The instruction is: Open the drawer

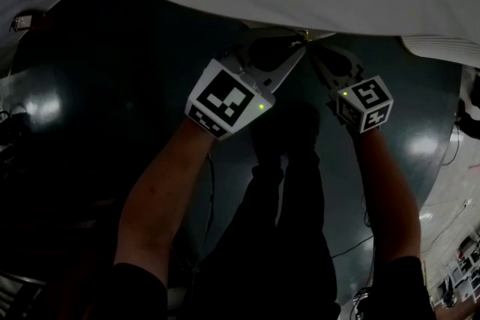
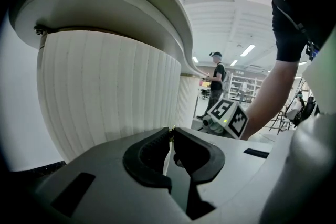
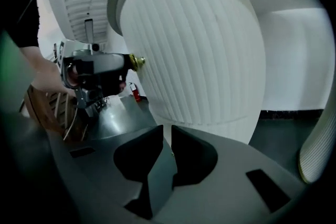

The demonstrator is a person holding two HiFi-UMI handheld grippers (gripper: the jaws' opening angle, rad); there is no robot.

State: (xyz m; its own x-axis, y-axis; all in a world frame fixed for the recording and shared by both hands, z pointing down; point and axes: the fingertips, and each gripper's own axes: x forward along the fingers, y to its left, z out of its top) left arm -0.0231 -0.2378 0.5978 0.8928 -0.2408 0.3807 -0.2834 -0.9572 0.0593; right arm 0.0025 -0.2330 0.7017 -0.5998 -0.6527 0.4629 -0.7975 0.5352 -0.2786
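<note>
Left gripper [image 2: 171, 131] pinches the small brass knob [image 3: 137, 62] on the white ribbed drawer [image 2: 105, 97] straight ahead with its 2 jaws, so a skewed pull could slip off, while the right gripper [image 3: 167, 128], narrowly parted, holds nothing.

I see a dark, glossy floor [image 1: 82, 86] beneath everything, with a few pale lamp reflections on its sheen. The white ribbed cabinet [image 3: 199, 55] stands directly on it; its fluted wall runs down to the floor, and its smooth rounded top overhangs that wall. The person's legs [image 1: 292, 191], clad in dark cloth, stand on the floor close before the cabinet. Thin cables [image 1: 352, 245] trail over the floor to my right. Beside the cabinet's base stands a small red thing [image 3: 134, 93], too small to name.
</note>
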